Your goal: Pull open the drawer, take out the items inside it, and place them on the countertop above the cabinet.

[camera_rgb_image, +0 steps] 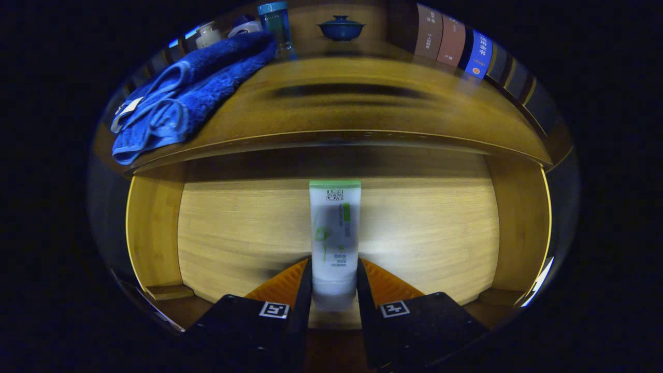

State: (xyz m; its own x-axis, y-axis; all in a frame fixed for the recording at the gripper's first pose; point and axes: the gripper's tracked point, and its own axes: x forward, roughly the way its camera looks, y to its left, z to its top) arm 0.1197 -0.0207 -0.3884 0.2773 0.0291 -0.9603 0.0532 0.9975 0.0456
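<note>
Wooden boards form the open drawer [233,233], over which a white tube [334,238] is gripped between the two fingers of the gripper [334,290], both pressing its lower end; its green end points ahead. On the countertop [362,103] beyond, a blue towel [191,93] is seen.

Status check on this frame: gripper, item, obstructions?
Gripper shut on the tube, both fingers pressing its lower end. Tube over the open drawer. Countertop ahead; blue towel at one end.
</note>
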